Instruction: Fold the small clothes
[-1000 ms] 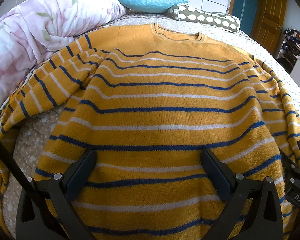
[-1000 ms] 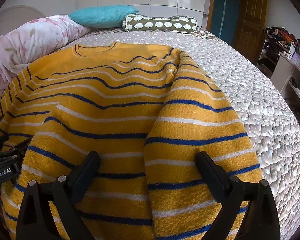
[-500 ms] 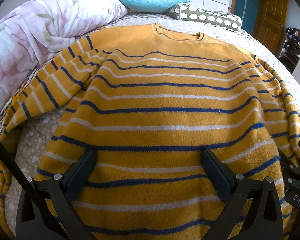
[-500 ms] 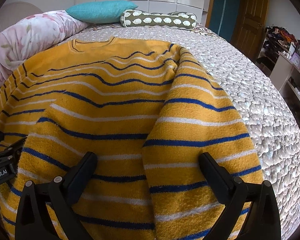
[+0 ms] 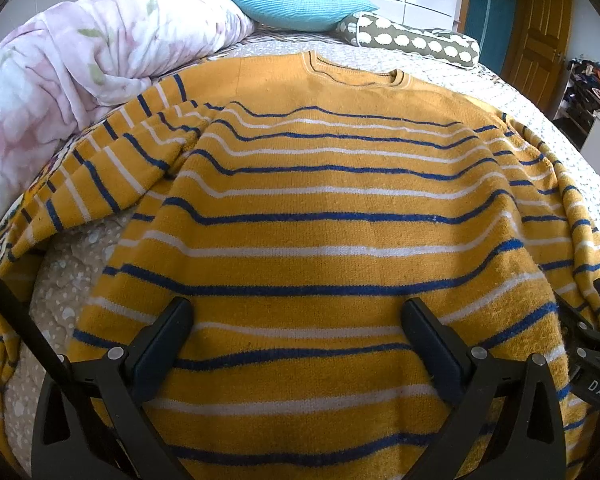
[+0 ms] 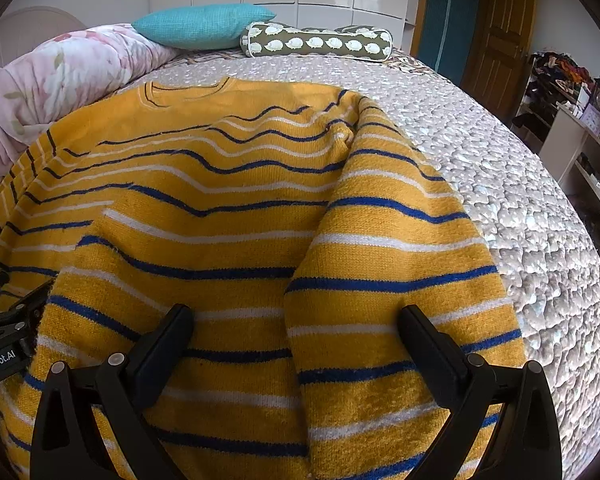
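Note:
A yellow sweater [image 5: 324, 240] with blue and white stripes lies flat on the bed, collar at the far end. My left gripper [image 5: 296, 320] is open and empty, just above the lower body of the sweater. The sweater's left sleeve [image 5: 100, 176] spreads out to the side. In the right wrist view the sweater [image 6: 188, 208] has its right sleeve [image 6: 396, 264] folded over the body. My right gripper [image 6: 296, 324] is open and empty above that sleeve's lower part. The right gripper's body shows at the left wrist view's right edge [image 5: 592, 352].
The bed has a grey patterned quilt [image 6: 520, 208]. A pink floral duvet [image 5: 80, 72] is bunched at the far left. A teal pillow [image 5: 300, 4] and an olive bolster [image 5: 416, 40] lie at the head. A door and shelves stand at the right.
Both cameras have shifted slightly so the sweater sits lower and a bit nearer in view. The sweater's waves near the right shoulder have grown a little. Both grippers stay open.

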A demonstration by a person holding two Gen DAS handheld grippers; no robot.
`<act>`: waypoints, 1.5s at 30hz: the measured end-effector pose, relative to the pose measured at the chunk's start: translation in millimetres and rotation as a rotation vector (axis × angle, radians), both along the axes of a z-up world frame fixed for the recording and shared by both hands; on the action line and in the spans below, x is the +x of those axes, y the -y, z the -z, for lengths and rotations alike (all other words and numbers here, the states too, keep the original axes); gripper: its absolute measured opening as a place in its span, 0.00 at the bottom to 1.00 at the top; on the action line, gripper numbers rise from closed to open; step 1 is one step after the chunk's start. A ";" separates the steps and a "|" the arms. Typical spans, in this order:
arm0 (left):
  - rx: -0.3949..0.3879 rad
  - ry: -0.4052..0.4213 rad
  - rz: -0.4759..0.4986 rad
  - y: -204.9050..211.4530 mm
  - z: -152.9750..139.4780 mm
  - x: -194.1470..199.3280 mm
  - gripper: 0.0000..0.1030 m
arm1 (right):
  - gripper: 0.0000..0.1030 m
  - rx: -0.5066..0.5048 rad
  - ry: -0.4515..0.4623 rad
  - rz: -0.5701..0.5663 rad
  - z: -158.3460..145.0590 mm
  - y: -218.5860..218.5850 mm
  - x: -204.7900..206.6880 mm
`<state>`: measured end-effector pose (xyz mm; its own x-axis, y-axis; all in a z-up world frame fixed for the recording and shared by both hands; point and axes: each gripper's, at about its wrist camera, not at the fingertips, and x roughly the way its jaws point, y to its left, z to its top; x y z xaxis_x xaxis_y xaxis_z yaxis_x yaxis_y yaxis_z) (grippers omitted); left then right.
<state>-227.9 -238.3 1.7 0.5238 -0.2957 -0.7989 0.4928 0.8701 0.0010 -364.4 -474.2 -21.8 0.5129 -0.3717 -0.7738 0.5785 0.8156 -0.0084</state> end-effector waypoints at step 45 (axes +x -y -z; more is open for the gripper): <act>0.028 -0.045 -0.030 7.2 0.0 2.7 1.00 | 1.00 0.014 -0.029 -0.062 0.0 25.6 25.8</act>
